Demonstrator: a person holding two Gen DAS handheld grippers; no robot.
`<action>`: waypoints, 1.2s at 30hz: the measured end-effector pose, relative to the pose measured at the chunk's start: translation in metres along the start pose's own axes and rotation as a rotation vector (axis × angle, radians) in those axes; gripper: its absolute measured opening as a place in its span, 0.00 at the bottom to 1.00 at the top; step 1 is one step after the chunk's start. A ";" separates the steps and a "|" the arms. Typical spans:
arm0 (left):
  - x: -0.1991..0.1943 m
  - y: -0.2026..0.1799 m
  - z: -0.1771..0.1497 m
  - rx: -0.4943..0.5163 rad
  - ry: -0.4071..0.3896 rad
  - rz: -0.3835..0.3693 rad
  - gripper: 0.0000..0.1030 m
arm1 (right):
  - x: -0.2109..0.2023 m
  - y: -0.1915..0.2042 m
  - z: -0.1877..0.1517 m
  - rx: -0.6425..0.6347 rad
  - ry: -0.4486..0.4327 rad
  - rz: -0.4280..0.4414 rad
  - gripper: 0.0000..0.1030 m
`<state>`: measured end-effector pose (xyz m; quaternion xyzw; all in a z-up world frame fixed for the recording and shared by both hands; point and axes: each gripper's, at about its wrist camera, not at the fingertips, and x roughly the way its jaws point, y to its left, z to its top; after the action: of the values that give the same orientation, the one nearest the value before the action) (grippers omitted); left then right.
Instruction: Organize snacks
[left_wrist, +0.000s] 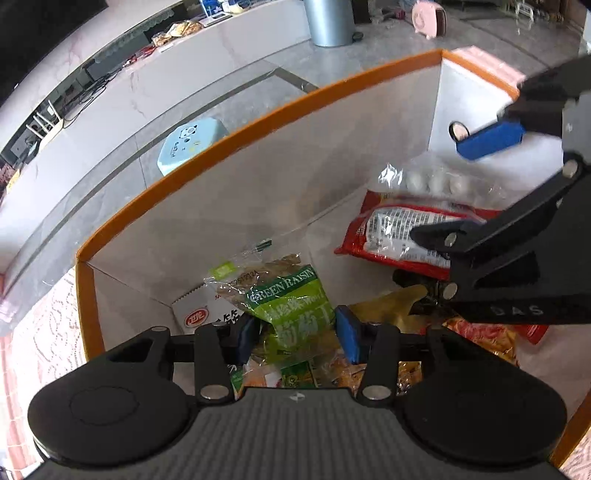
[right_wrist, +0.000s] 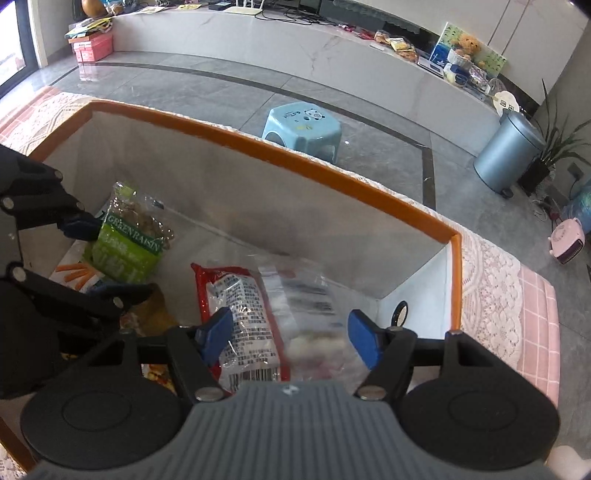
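Both grippers hang inside the orange-rimmed box (right_wrist: 280, 155), which serves as the landmark here, and the snacks already lie on its floor.

The left gripper (left_wrist: 295, 338) stands with its 2 blue pads partly spread on either side of the green raisin bag (left_wrist: 291, 310), which sits toward the box's left end. The pads look close to the bag's sides, but whether they press it I cannot tell; it looks more like a release or an approach than a firm hold.

The right gripper (right_wrist: 290, 338) is spread wide and holds nothing. Under it, toward the box's right end, lie the red packet (right_wrist: 240, 314), label side up, and a clear bag of white round sweets (right_wrist: 314, 343) overlapping it on the side nearer the right wall. More yellow and orange packets (left_wrist: 476, 339) lie against the box's near wall.

The step in hand seems to be settling snacks into the box. Next, each gripper probably needs to rise clear of the rim without dragging the thin, slippery wrappers along.
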<state>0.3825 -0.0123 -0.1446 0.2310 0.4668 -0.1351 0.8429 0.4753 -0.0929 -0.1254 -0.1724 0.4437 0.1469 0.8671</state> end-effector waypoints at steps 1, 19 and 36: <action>0.001 -0.002 0.002 0.005 -0.002 0.003 0.54 | 0.000 0.000 0.000 -0.004 -0.001 -0.003 0.66; -0.059 0.001 -0.013 -0.070 -0.102 0.076 0.81 | -0.047 -0.003 -0.001 0.059 -0.057 -0.003 0.76; -0.203 0.005 -0.057 -0.317 -0.450 0.204 0.81 | -0.216 0.008 -0.037 0.104 -0.366 0.009 0.76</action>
<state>0.2366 0.0240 0.0034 0.1062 0.2581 -0.0228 0.9600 0.3235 -0.1237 0.0303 -0.0959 0.2864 0.1567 0.9403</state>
